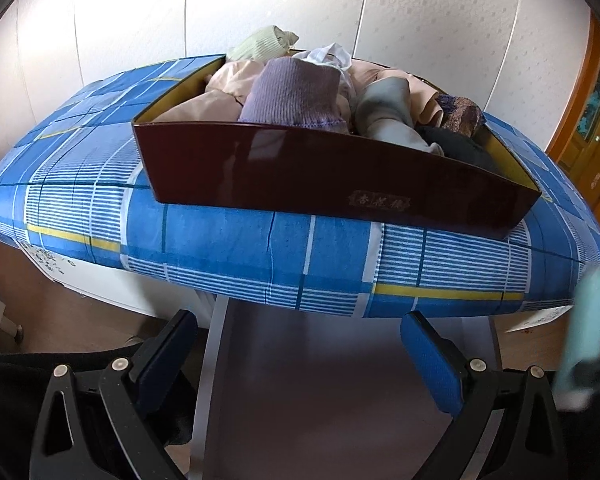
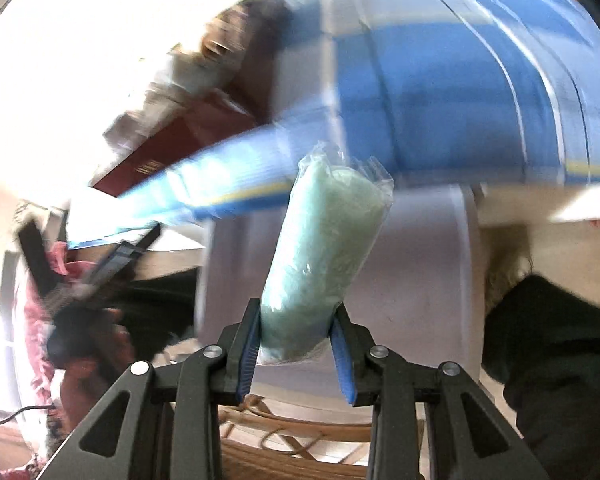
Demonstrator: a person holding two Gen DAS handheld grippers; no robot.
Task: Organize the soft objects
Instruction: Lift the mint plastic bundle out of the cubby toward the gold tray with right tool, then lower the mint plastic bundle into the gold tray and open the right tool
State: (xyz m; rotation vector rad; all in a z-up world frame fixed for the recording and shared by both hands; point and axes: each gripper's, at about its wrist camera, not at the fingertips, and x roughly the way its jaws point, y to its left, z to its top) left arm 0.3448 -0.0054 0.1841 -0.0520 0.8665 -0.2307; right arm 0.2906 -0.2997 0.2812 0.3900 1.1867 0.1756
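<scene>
A dark red box [image 1: 332, 172] stands on a table under a blue checked cloth [image 1: 228, 248], filled with rolled soft items: a purple knit roll [image 1: 296, 94], a grey roll [image 1: 388, 116], beige cloth [image 1: 220, 84], a pale green roll [image 1: 260, 46]. My left gripper [image 1: 300, 344] hangs open below the table's near edge, nothing between its fingers. My right gripper [image 2: 296, 344] is shut on a light green towel roll in clear wrap [image 2: 324, 248], held below and in front of the table edge. That roll shows blurred at the right edge [image 1: 584, 336] of the left wrist view.
The red box [image 2: 172, 144] shows blurred at upper left in the right wrist view, with the left gripper [image 2: 100, 272] and a hand below it. A white table leg panel [image 1: 320, 380] stands under the table. A wicker basket [image 2: 296, 440] lies on the floor. An orange wooden door [image 1: 588, 120] is at right.
</scene>
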